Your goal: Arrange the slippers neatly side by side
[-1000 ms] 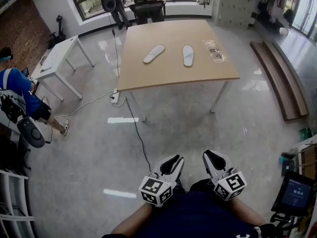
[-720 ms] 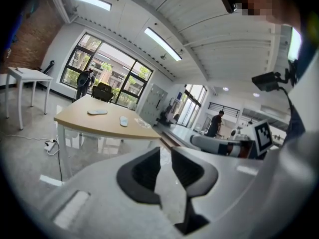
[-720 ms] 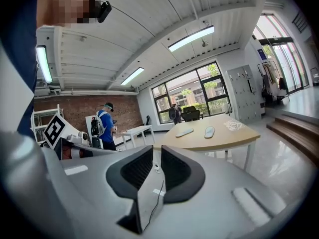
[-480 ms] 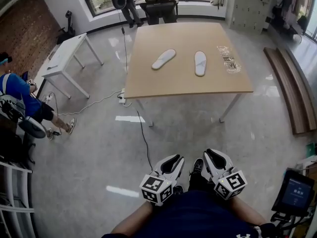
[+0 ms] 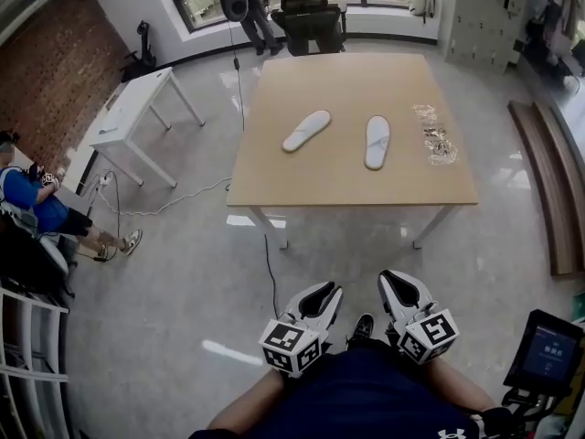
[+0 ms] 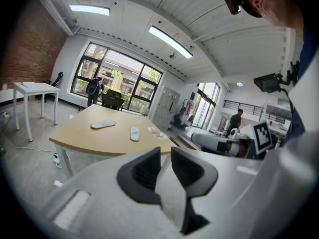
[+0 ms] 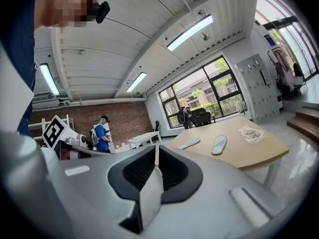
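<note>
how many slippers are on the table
2. The left slipper lies angled near the middle of the wooden table; the right slipper lies straighter, beside a crumpled wrapper. None appear hidden.

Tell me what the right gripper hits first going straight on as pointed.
Probably the wooden table, at its near edge; only bare floor lies between, though depth is unclear. The right gripper is closing its fingers on nothing.

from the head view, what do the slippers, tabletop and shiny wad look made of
Slippers: thin, matte white, probably fabric or foam; no sheen.
Tabletop: smooth, even tan, likely wood-look laminate.
Wad: crinkled, glinting, probably clear plastic wrapping.
</note>
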The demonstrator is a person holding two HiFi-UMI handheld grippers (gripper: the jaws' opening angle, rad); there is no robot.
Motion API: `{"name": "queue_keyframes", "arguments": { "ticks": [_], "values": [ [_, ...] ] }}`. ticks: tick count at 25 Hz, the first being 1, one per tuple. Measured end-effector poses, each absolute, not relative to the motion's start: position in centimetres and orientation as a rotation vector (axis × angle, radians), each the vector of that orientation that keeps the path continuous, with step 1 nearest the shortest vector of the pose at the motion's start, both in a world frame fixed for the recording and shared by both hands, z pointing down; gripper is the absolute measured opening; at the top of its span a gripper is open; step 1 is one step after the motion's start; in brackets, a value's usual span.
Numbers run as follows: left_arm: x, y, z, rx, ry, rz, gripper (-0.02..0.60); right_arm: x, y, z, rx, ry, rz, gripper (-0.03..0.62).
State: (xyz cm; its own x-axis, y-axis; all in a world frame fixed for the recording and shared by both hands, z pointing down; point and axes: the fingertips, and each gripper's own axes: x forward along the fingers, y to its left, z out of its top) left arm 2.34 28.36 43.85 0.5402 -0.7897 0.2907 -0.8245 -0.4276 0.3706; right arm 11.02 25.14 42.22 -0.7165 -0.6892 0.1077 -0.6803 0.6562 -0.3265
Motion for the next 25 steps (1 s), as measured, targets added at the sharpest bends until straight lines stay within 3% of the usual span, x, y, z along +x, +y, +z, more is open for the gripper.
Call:
{"name": "queue_keyframes", "arguments": {
  "ticks": [9,25],
  "values": [
    [5.2,22.3,44.0,2.277,-1.338,0.12,0.066,14.4,18.6,43.4,-1.157,2.831,-0.643,0.018],
    [3.6,11.4,45.3,2.282,-1.274,0.102,0.064,13.2,8.2,44.6,-1.234,2.821,-0.66,0.018]
  ]
}}
